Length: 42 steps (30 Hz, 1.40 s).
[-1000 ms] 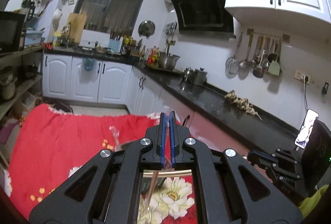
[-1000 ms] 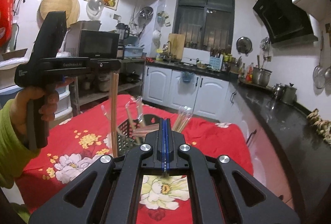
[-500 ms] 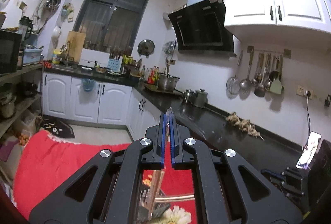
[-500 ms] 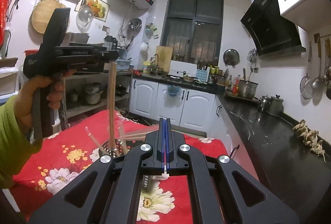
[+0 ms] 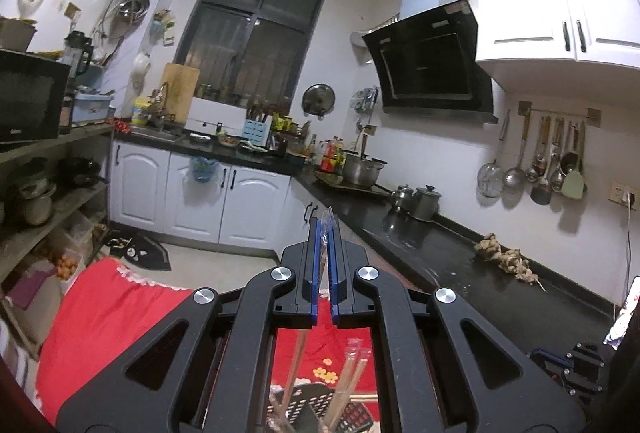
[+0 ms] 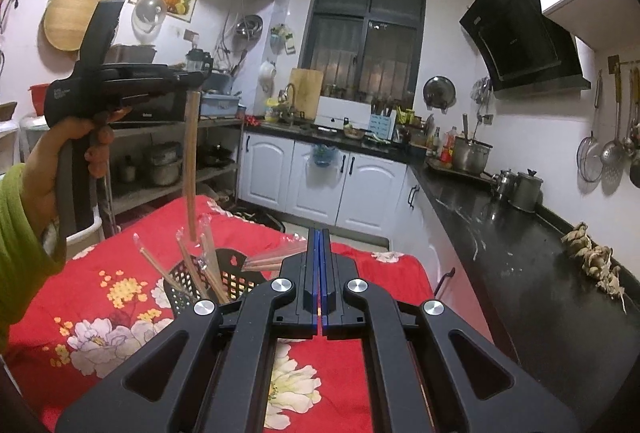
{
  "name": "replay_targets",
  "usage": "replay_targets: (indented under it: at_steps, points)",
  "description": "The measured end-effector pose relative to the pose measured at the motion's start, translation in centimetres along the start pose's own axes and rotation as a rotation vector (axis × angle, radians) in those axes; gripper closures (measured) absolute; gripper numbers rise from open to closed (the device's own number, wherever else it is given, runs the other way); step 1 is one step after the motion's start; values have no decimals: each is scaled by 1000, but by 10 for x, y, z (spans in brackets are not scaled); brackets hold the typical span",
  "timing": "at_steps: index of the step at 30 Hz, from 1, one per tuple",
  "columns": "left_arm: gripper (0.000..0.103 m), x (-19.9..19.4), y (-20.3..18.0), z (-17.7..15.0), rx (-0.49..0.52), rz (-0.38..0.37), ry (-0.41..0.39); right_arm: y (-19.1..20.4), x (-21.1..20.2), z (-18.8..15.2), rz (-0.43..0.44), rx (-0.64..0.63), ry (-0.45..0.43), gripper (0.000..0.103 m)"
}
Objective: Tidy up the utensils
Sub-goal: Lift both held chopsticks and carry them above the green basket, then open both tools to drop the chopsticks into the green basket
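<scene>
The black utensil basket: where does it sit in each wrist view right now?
Left wrist: black utensil basket at the bottom centre, seen between the left gripper's arms.
Right wrist: basket left of centre on the red floral cloth.
Shared landmark: the dark window.

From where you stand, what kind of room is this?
A home kitchen, by the look of it: a black range hood on the wall, ladles and strainers hanging from a rail, pots on a dark counter, and white cupboards under the window.
</scene>
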<state>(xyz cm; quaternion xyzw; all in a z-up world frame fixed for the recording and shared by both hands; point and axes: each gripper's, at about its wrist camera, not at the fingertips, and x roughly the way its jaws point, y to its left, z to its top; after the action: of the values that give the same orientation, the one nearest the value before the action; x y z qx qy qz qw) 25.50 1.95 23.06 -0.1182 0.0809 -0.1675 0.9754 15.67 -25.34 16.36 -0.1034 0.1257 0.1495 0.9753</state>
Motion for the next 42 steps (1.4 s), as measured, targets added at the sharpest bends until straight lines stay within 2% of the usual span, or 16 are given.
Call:
replay_targets:
  at_steps: [6,11,27,38,40,42]
  points:
    - [101,3,10,-2,-12,15,-3,2,9,-2,0,0,21,102]
    - [101,4,12,-10,31,37,-7,11,17,-6,8,-13,41,102]
    - [101,28,26,-64,16,25,95,29,46,-24,49,-16,125,102]
    - [101,28,32,-93,11,40,144,47,70,-29,100,3,156,102]
    - [95,25,34,-97,14,47,151,50,75,-30,116,9,160,102]
    - [81,22,34,-100,18,56,152,52,76,-31,116,9,160,100]
